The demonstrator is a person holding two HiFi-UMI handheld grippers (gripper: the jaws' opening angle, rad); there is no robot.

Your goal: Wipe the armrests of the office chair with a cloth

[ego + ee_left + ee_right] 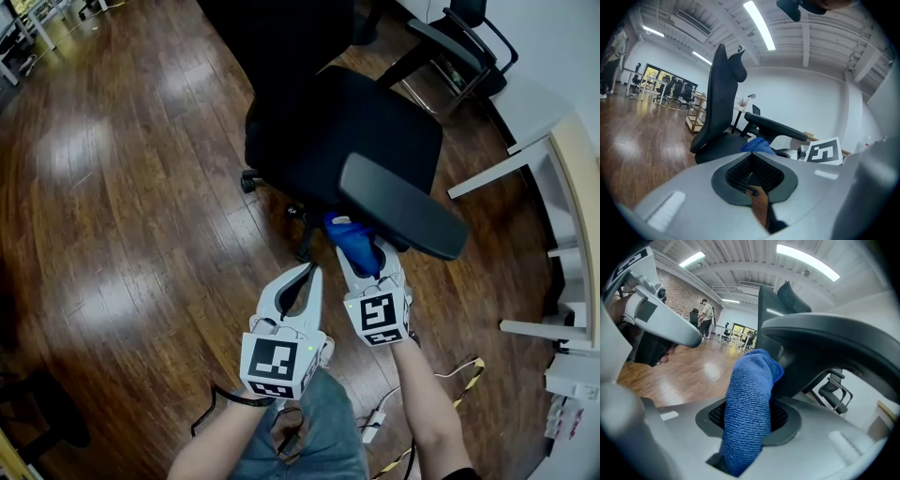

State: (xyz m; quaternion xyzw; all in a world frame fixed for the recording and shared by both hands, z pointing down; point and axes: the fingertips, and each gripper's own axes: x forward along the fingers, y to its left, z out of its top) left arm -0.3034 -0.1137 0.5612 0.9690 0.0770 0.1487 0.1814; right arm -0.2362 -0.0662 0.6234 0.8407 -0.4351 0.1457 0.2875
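A black office chair point(337, 131) stands on the wood floor, its near armrest point(401, 206) running across the middle of the head view. My right gripper point(358, 251) is shut on a blue cloth point(354, 242), held right under the armrest's near side. In the right gripper view the blue cloth point(749, 404) stands up between the jaws beside the armrest point(834, 345) above it. My left gripper point(302, 281) hangs beside the right one, shut and empty. The left gripper view shows the chair point(723, 108), the armrest point(776, 125) and the cloth point(758, 145) ahead.
Dark wood floor point(122, 206) surrounds the chair. A second black chair point(459, 42) and a white desk frame point(525, 159) stand at the right. Cables point(450, 384) lie on the floor near my legs. Distant desks and a person point(707, 315) appear far back.
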